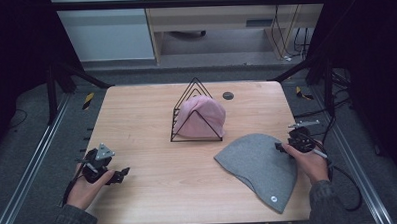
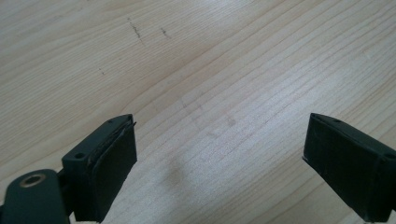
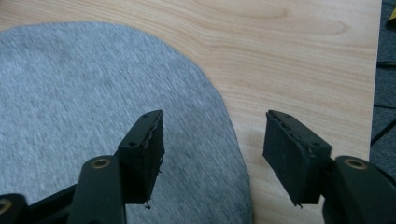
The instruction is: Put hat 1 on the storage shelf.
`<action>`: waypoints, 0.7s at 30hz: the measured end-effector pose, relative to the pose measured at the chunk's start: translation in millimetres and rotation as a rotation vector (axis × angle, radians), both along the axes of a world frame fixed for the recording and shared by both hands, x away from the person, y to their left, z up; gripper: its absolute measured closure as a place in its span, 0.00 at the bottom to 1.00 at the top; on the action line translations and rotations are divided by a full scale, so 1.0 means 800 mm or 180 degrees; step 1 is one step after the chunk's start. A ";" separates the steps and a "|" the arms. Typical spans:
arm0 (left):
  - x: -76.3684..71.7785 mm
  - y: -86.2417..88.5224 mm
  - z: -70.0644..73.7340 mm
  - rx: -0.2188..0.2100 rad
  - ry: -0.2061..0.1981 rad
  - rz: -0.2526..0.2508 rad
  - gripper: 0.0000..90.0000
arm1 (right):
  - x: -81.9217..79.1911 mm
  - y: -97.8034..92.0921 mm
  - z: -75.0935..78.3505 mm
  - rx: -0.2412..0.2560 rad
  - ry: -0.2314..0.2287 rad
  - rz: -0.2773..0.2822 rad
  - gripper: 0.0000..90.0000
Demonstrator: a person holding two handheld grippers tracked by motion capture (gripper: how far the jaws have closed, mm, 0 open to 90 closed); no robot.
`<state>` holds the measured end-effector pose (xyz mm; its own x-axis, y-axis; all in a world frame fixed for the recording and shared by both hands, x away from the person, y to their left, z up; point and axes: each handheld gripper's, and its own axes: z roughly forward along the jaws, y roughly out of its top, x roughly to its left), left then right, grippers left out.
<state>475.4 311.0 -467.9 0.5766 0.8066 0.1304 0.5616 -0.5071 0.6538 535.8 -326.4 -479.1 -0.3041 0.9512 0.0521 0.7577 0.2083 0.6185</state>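
My right gripper [image 3: 212,140] sits released, jaws straddling the grey hat's [image 1: 258,165] edge; my left gripper [image 2: 219,158] hangs released over bare table [image 1: 153,158].

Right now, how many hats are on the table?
2. A grey beanie lies flat at the table's right front, by the right tool. A pink beanie rests on the black wire rack in the middle.

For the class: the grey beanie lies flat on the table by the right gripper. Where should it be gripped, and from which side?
Grip the grey beanie at its curved edge nearest the right gripper, coming from the table's right side. It lies flat, so only the thin rim offers a pinch, and the open jaws already straddle that edge, one over cloth, one over wood.
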 end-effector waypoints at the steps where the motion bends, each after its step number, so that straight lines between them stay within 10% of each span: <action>1: 0.000 0.001 0.000 0.0010 0.0012 -0.0004 0.10 | -0.001 -0.001 -0.003 0.0004 0.0011 -0.0012 0.44; 14: 0.000 -0.002 -0.004 0.0075 0.0055 -0.0030 0.10 | -0.013 0.003 -0.012 -0.0026 0.0018 0.0098 0.52; 21: 0.000 -0.002 -0.004 0.0085 0.0053 -0.0031 0.11 | -0.019 0.010 -0.011 0.0060 0.0015 0.0323 0.92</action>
<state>475.7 309.5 -471.2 0.5865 0.7974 0.1420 0.5673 -0.5296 0.6306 520.9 -318.1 -487.8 -0.3986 0.9144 0.0712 0.7361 0.2726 0.6196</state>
